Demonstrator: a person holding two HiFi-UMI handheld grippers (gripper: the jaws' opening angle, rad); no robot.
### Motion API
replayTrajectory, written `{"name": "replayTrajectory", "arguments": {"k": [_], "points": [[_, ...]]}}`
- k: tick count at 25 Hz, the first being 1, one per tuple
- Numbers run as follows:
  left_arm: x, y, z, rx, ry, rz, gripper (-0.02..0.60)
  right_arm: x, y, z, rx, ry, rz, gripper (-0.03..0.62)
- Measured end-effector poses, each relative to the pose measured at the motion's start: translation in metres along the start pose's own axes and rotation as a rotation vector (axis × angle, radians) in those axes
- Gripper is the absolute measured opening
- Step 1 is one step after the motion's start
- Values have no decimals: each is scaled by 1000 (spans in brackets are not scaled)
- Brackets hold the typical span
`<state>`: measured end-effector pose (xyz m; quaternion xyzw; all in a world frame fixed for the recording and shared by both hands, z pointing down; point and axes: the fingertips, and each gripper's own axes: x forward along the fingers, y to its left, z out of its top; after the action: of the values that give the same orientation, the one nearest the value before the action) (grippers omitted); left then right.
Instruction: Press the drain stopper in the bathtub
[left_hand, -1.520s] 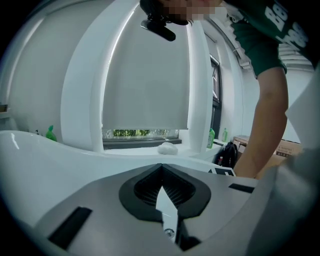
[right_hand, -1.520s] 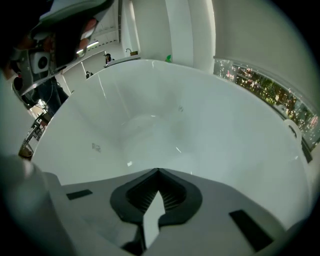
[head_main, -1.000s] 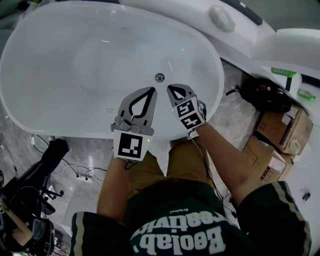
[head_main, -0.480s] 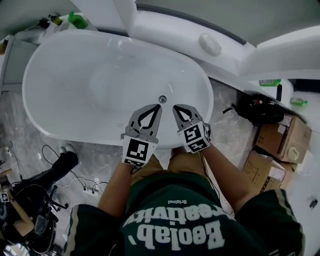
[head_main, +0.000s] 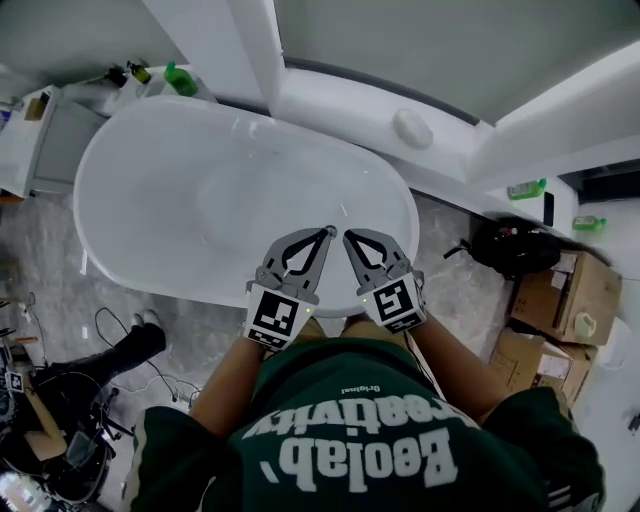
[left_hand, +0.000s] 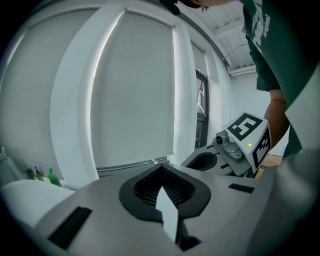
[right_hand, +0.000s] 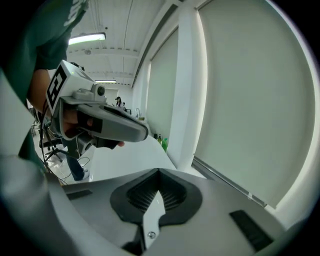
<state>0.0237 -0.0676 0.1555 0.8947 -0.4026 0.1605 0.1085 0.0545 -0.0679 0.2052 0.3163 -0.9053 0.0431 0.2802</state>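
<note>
**Left gripper** (head_main: 325, 234): grey two-jaw tool. The jaws are brought together at the tips, leaving only the teardrop-shaped hollow behind them, with nothing in it. In the left gripper view (left_hand: 161, 166) the ribbed pads meet.

**Right gripper** (head_main: 349, 237): same make, jaws likewise closed on nothing. This is confirmed in the right gripper view (right_hand: 159, 171). It sits just beside the left one, the tips near each other and angled inward.

**Small round metal drain stopper** (head_main: 332, 229): shows only as a small spot on the tub floor at the left gripper's tip, centre of the frame. Whether they touch cannot be told.

**White oval freestanding bathtub** (head_main: 120, 150): fills the upper-left and centre of the head view and is empty.

**Step in hand, judged:** approach to the press, which is not yet made. A closed tip should come down square on the stopper's centre and push straight, since an off-centre push would likely slip on the smooth metal.

**Views compared:**
- Head view only: the tub, the stopper, a green plastic bottle (head_main: 180, 78) at upper left and brown cardboard boxes (head_main: 560, 290) at right.
- Gripper views: each is aimed at pale window blinds (left_hand: 135, 95) and shows the opposite gripper. Neither shows the stopper.
</note>
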Motion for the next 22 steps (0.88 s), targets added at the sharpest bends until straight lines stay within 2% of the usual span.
{"name": "replayTrajectory", "arguments": {"k": [7, 9, 14, 18, 22], "points": [[-29, 1, 38, 24, -56, 24, 6, -31, 1, 63, 32, -162, -4, 9], [-35, 4, 43, 15, -70, 35, 6, -40, 0, 72, 20, -181, -7, 9], [-47, 6, 55, 13, -112, 54, 6, -56, -2, 92, 144, -261, -31, 11], [-52, 4, 64, -9, -157, 60, 6, -63, -2, 99, 140, -293, -53, 9], [-54, 8, 71, 12, -174, 73, 6, -69, -2, 109, 136, -336, -68, 9]]}}
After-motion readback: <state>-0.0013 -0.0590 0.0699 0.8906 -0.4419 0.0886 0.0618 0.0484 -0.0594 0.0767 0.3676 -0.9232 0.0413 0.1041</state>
